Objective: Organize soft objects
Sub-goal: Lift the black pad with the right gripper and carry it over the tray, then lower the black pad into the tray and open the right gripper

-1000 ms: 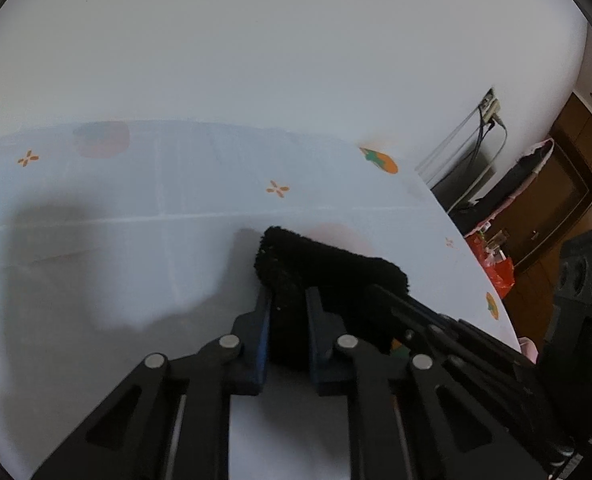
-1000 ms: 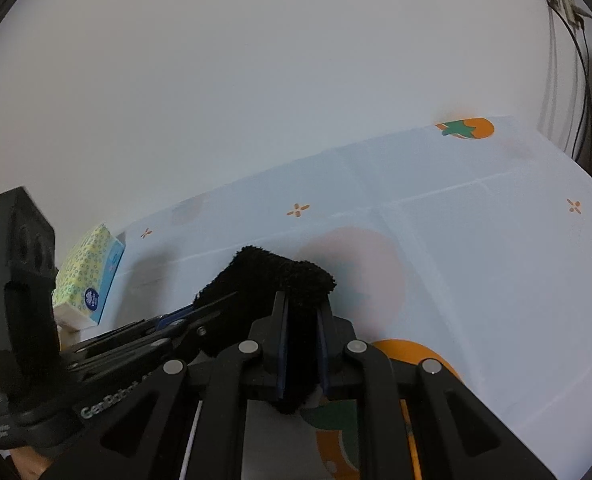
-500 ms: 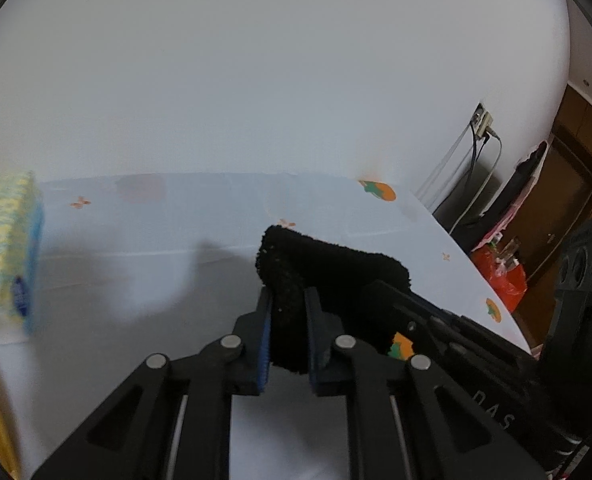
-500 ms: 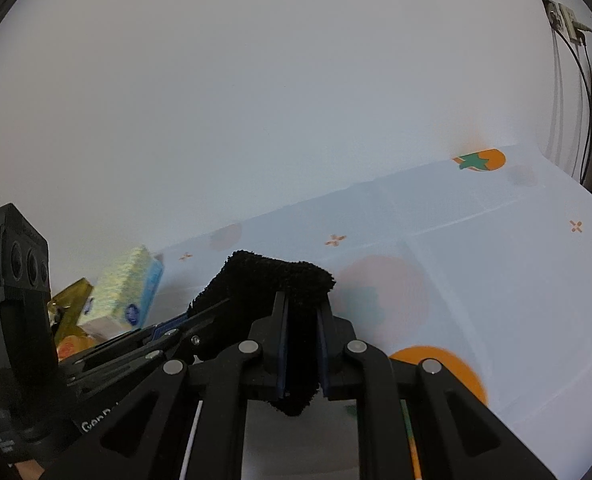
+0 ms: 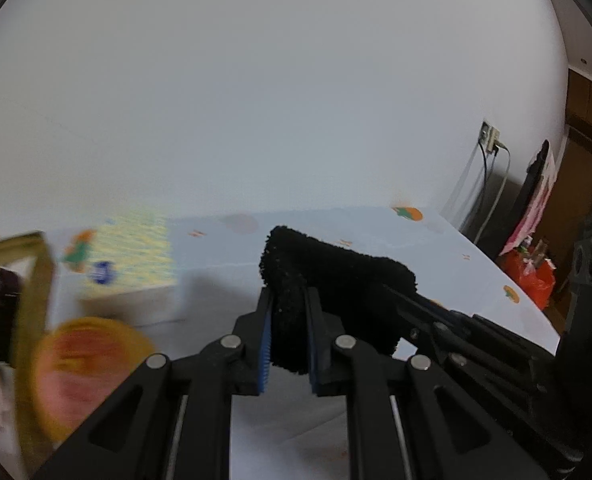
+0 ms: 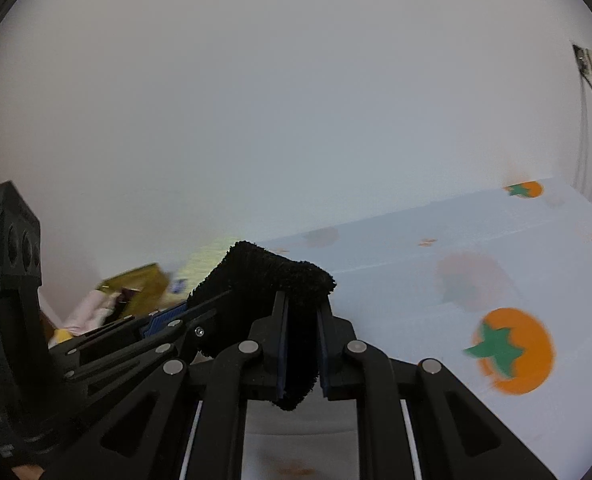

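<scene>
A black fuzzy cloth [image 5: 336, 276] hangs folded above the pale blue tablecloth [image 5: 376, 232], held at both ends. My left gripper [image 5: 289, 304] is shut on its left end, the blue pads pinching the fabric. My right gripper [image 6: 302, 312] is shut on the other end of the black fuzzy cloth [image 6: 272, 276]. The two grippers sit close side by side: the right one [image 5: 456, 320] shows at the right of the left wrist view, the left one [image 6: 168, 320] at the left of the right wrist view.
A yellow-green tissue box [image 5: 132, 252] stands at the left by the wall, with a gold box [image 5: 24, 264] and an orange round lid [image 5: 84, 364] nearer, all blurred. Cables [image 5: 492, 184] hang from a wall socket at right. The tablecloth [image 6: 456, 264] bears orange persimmon prints [image 6: 512, 352].
Both grippers have lifted and swung left together with the cloth held between them. The tissue box, gold box and orange lid have come into view at left.
</scene>
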### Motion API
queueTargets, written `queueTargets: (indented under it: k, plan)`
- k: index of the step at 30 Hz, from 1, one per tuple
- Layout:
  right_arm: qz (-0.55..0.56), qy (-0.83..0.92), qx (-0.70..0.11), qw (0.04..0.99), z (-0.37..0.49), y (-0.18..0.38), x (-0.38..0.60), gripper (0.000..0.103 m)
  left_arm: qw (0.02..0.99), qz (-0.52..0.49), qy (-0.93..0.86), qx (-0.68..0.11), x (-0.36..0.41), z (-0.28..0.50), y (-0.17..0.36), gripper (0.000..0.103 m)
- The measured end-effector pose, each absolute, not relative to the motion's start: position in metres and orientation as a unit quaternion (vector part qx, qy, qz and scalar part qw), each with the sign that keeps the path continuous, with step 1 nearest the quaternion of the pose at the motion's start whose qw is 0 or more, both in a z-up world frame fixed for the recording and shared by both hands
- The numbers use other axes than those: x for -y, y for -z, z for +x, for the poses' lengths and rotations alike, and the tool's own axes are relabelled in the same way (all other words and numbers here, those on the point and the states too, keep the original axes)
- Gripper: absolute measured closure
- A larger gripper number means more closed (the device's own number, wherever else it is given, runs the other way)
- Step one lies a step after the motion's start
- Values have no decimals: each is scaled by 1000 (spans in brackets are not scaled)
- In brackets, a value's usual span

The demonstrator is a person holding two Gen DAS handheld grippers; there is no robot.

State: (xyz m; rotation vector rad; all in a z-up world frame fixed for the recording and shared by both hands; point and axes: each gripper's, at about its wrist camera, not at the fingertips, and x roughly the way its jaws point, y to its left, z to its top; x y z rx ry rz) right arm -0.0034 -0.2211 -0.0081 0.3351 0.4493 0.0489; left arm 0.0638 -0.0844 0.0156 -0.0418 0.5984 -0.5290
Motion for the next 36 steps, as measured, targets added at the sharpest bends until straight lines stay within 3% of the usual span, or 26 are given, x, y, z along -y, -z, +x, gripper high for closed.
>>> queueTargets:
  k: [10, 20, 31, 32, 35, 36]
  plan:
    - [167, -106, -216, 956, 10, -9, 116, 89, 947, -33, 182, -263, -27, 48, -27, 91]
    - [129, -181, -236, 946, 34, -7, 0, 89, 954, -69, 106, -270, -142, 47, -6, 91]
    - [91, -202, -282, 934, 63, 22, -55, 89, 942, -92, 81, -313, -186, 60, 37, 90]
    - [93, -202, -285, 933, 65, 26, -56, 88, 941, -90, 79, -315, -186, 61, 38, 89]
    - [109, -212, -289, 927, 70, 32, -48, 82, 944, -87, 44, -315, -190, 65, 42, 66]
    - [110, -215, -293, 925, 72, 33, -47, 78, 944, -89, 23, -318, -194, 66, 43, 44]
